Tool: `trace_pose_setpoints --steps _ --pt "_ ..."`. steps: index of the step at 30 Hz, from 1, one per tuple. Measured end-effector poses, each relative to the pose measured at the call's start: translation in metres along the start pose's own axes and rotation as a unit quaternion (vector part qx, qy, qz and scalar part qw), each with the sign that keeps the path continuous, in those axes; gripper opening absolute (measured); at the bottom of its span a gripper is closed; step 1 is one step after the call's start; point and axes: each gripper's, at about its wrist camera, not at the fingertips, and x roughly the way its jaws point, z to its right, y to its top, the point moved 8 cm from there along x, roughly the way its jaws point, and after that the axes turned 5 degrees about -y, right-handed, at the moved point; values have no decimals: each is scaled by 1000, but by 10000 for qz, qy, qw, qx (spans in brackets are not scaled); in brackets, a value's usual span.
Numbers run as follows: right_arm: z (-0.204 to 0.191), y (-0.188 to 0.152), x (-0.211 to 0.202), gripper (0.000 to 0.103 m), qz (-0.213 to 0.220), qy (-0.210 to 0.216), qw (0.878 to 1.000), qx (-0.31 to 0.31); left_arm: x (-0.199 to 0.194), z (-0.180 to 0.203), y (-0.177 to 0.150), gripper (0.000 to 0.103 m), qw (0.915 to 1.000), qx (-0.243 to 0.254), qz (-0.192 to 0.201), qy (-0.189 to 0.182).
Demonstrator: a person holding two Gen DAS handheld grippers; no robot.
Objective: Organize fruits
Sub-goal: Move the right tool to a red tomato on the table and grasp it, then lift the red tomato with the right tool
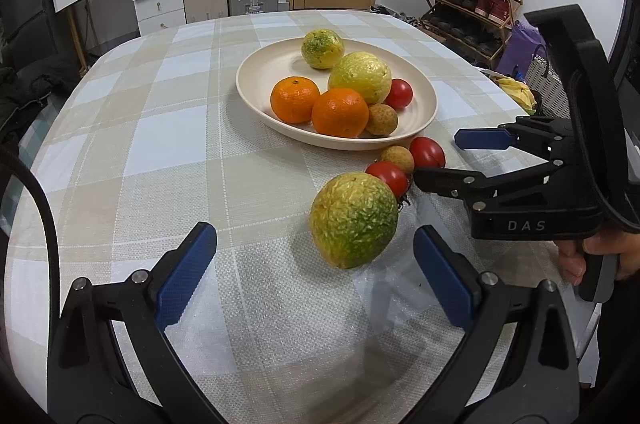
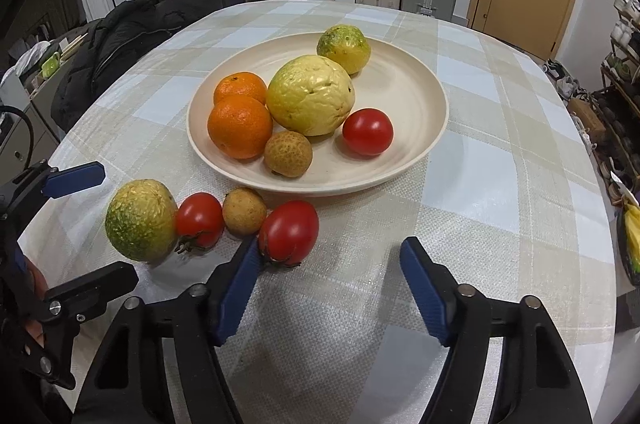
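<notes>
A round cream plate (image 2: 420,127) sits on the bench (image 2: 500,207), which is covered by a beige-and-white checked woven cloth. In the plate lie two smooth orange mandarins (image 2: 240,127) touching each other, a large pale-yellow wrinkled fruit (image 2: 310,95) in the middle, a smaller green-yellow mottled fruit (image 2: 344,49) behind it at the far rim, one glossy red tomato (image 2: 367,131) and one small brown rough-skinned longan (image 2: 288,154).

On the cloth just in front of the plate, four more fruits lie in a close row: a rough green-and-yellow fruit (image 1: 353,220), a stemmed red tomato (image 1: 387,176) touching it, a second small brown longan (image 1: 397,159), and another red tomato (image 1: 427,152).

The left gripper (image 1: 314,264), black with blue ribbed pads, hangs low over the bench with its jaws spread wide; the rough green-and-yellow fruit sits just ahead of the gap, nearer the right-hand pad, touching neither. The right gripper (image 2: 326,288) comes in from the side, jaws also spread and holding nothing; its left-hand pad is at the near tomato, seemingly touching its side. A bare hand (image 1: 600,258) grips its trigger handle.

Counted: two mandarins, three tomatoes, two longans, three wrinkled yellow-green fruits.
</notes>
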Motion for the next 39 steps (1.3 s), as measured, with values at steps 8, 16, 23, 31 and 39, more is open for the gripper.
trace_pose_setpoints --steps 8,16,23,31,39 --pt "-16 0 -4 41 115 149 9994 -284 1 1 -1 99 10000 -3 -29 -21" --pt "-21 -7 -12 28 239 330 9989 -252 1 2 -1 99 10000 29 -15 -22" --pt "-14 -21 -31 28 424 529 9977 86 3 2 -1 99 10000 19 -47 -55" --pt "-10 -19 -37 28 504 604 9967 220 10 4 -3 79 9997 55 -216 -141" --pt "-5 -17 -44 28 580 622 9959 292 10 8 -3 59 9991 98 -190 -355"
